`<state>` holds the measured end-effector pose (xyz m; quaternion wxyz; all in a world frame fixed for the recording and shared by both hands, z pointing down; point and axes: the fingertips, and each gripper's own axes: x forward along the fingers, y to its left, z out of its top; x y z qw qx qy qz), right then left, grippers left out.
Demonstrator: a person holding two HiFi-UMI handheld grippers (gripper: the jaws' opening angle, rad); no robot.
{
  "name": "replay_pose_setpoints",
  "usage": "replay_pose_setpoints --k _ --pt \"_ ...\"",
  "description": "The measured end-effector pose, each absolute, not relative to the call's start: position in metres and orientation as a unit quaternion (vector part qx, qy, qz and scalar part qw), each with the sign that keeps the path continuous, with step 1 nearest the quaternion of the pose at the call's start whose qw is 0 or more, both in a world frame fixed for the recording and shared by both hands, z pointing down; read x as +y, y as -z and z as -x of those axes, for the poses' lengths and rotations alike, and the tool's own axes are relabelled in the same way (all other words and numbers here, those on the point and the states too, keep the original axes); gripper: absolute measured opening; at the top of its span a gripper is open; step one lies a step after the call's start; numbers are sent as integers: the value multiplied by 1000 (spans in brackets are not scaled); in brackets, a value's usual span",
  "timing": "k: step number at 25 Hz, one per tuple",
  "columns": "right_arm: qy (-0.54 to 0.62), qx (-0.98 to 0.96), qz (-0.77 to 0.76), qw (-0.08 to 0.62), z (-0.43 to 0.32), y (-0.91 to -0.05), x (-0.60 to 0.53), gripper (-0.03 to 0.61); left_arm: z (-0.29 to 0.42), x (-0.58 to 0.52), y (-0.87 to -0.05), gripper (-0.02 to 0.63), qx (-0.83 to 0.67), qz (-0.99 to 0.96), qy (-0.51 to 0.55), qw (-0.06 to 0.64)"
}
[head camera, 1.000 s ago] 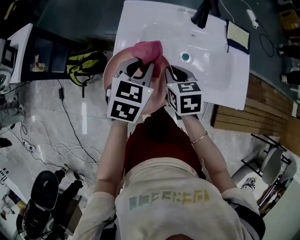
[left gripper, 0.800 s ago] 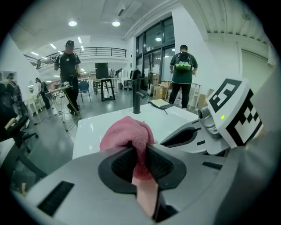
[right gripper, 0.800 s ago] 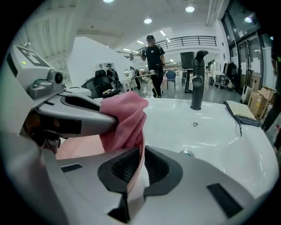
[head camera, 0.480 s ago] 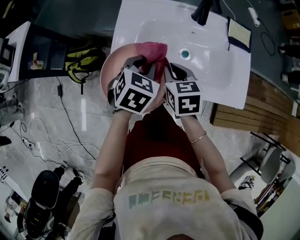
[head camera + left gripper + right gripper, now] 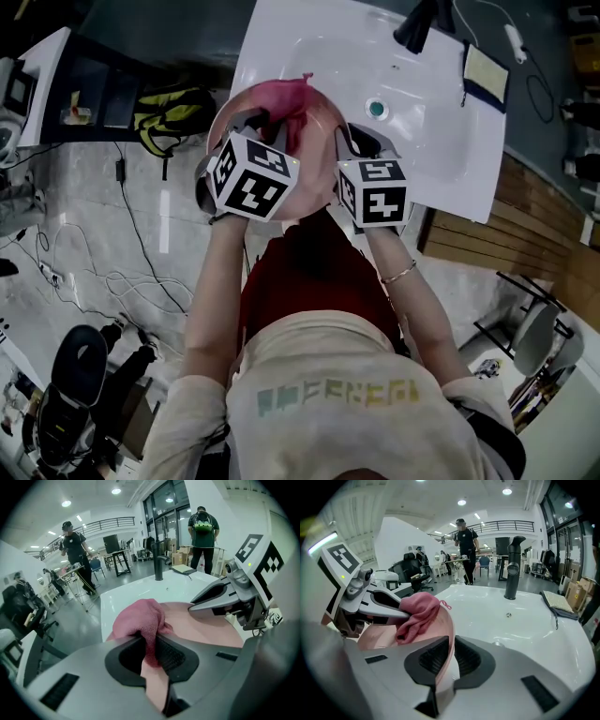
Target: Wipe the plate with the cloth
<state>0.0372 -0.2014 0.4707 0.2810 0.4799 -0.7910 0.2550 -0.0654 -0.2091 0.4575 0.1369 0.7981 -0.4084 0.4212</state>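
1. Between the jaws of the left gripper, a fold of the cloth is clamped by the ribbed black pads. It is pink terry, and the rest bunches in a soft lump just ahead of the jaw tips.
2. Under that lump is the plate, round, smooth and pale pink. The cloth rests on its face.
3. The right gripper has its jaws pinched narrow on the plate's thin rim, which stands edge-on between its ribbed pads.
4. Beyond both pairs of jaws lies a glossy white sink with a round drain and a black tap.
5. The marker cubes show only black-and-white squares. The coloured print on the person's shirt is too blurred to read.
6. Compared with a second ago, the left gripper's cube has swung left and tilted, while the right gripper's has barely moved.
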Motion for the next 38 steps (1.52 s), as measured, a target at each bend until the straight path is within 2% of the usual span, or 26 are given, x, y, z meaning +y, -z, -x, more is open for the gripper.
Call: replay_pose_setpoints --k 9,16,24,31,38 --pt "-253 -790 -481 283 -36 -475 -202 63 127 -200 -461 66 -460 -757 -440 146" --pt "-253 -789 -484 282 -34 -475 -201 63 147 -190 -446 66 -488 -758 -402 164" --pt "-260 -784 -491 277 -36 -471 -202 63 80 -177 -418 66 -405 -828 -323 215" --pt "-260 -782 -496 274 -35 -469 -198 63 18 -165 -436 66 -331 -854 -333 224" --pt "-258 -781 -496 277 -38 -467 -195 63 7 -157 -455 66 -319 -844 -378 208"
